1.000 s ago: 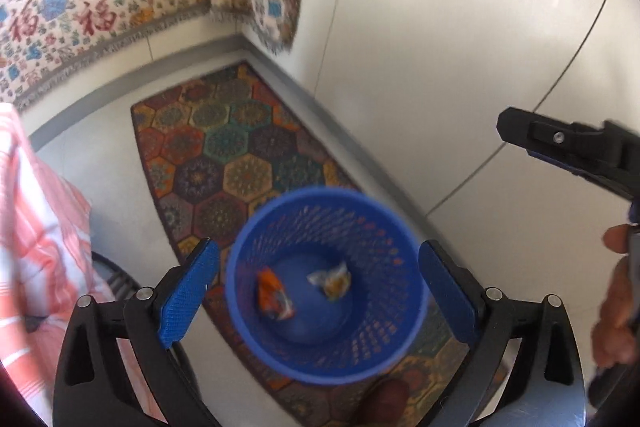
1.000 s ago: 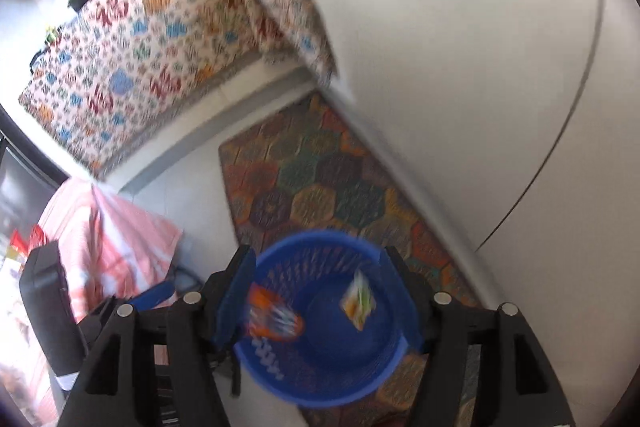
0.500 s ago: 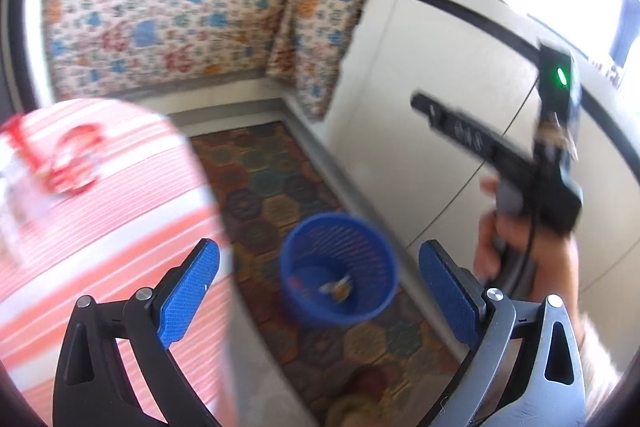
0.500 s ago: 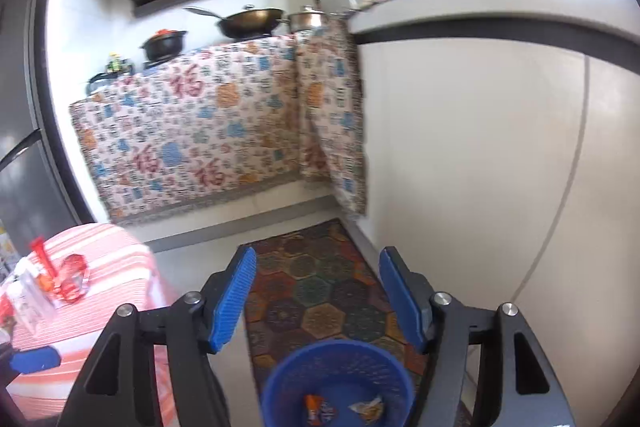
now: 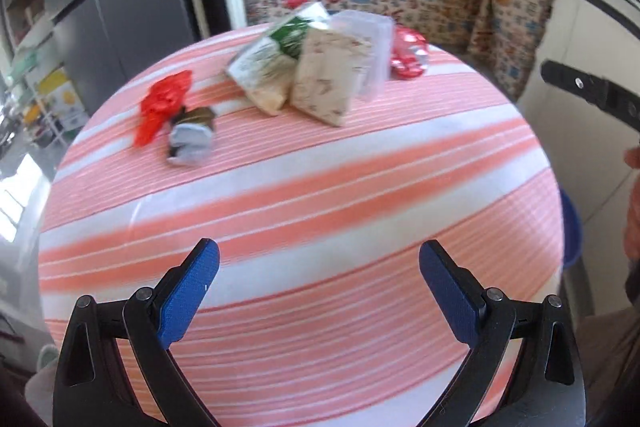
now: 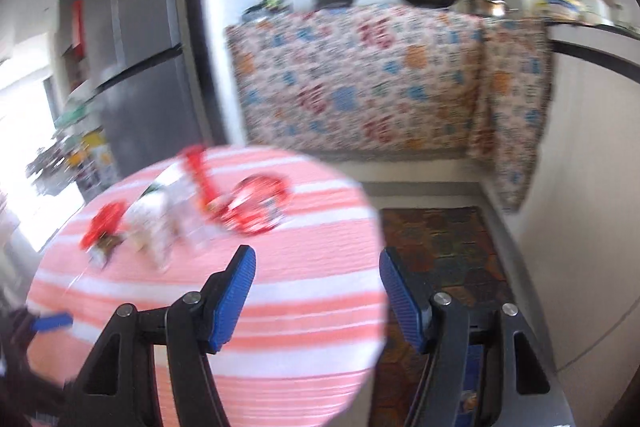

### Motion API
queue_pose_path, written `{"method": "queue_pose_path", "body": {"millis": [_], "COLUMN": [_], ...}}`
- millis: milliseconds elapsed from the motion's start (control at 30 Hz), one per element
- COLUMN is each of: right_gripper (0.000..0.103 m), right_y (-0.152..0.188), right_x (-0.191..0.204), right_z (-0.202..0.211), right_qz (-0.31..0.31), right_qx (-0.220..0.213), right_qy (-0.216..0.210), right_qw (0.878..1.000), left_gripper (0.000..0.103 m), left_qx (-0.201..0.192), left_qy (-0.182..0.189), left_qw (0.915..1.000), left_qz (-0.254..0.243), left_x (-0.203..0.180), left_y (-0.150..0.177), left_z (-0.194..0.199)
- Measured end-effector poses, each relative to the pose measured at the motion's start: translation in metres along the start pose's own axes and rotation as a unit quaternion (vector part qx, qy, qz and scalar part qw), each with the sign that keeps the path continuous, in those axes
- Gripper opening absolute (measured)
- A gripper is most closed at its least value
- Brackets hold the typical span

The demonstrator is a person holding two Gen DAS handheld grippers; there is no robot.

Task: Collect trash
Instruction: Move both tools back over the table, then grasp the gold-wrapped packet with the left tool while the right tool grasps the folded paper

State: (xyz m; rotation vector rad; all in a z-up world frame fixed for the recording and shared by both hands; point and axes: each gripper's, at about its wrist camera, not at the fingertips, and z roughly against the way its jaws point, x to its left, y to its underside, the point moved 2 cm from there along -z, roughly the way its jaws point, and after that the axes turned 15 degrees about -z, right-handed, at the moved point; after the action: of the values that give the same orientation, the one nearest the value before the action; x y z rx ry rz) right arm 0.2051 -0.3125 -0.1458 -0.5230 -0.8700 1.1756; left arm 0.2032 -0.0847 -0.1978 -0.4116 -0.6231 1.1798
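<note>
Hovering wide and empty, left tongs (image 5: 319, 291) face wrappers (image 5: 188, 131) lying ahead-left across the table (image 5: 360, 211). Right tongs (image 6: 314, 297), also parted and empty, sit farther off.

- The left tongs (image 5: 319, 285) stand with jaws wide apart, blue pads facing each other, nothing between them.
- The right tongs (image 6: 317, 293) are parted as well, jaws empty.
- In the left wrist view the right tongs' black body juts in at the right edge, with part of the person's hand (image 5: 632, 211) below it.
</note>
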Motion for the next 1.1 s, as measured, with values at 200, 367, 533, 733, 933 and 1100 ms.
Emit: {"method": "queue_pose_path", "body": {"millis": [200, 367, 533, 733, 933, 1100], "right_gripper": [0.066, 0.066, 0.066, 0.066, 0.067, 0.067], "right_y": [0.047, 0.065, 0.080, 0.088, 0.090, 0.091], "right_x": [0.059, 0.087, 0.104, 0.105, 0.109, 0.109], "right_z": [-0.034, -0.055, -0.072, -0.085, -0.086, -0.087], "right_qz": [0.044, 0.073, 0.096, 0.106, 0.123, 0.122], "right_qx": [0.082, 0.111, 0.137, 0.165, 0.163, 0.162], "right_qy": [-0.056, -0.061, -0.055, -0.043, -0.033, -0.035], "right_qw": [0.994, 0.989, 0.984, 0.980, 0.978, 0.979], "left_gripper": [0.100, 0.100, 0.103, 0.102, 0.088, 0.062], "left_qx": [0.019, 0.050, 0.049, 0.060, 0.041, 0.043], "left_qy": [-0.032, -0.038, -0.010, -0.009, 0.002, 0.013], "left_qw": [0.9991, 0.9978, 0.9973, 0.9964, 0.9954, 0.9938], "left_qz": [0.017, 0.023, 0.054, 0.060, 0.087, 0.102], "left_x": [0.049, 0.071, 0.082, 0.097, 0.118, 0.124], "left_y": [0.021, 0.033, 0.035, 0.021, -0.013, -0.023], "left_z": [-0.023, -0.041, -0.050, -0.065, -0.081, -0.092]}}
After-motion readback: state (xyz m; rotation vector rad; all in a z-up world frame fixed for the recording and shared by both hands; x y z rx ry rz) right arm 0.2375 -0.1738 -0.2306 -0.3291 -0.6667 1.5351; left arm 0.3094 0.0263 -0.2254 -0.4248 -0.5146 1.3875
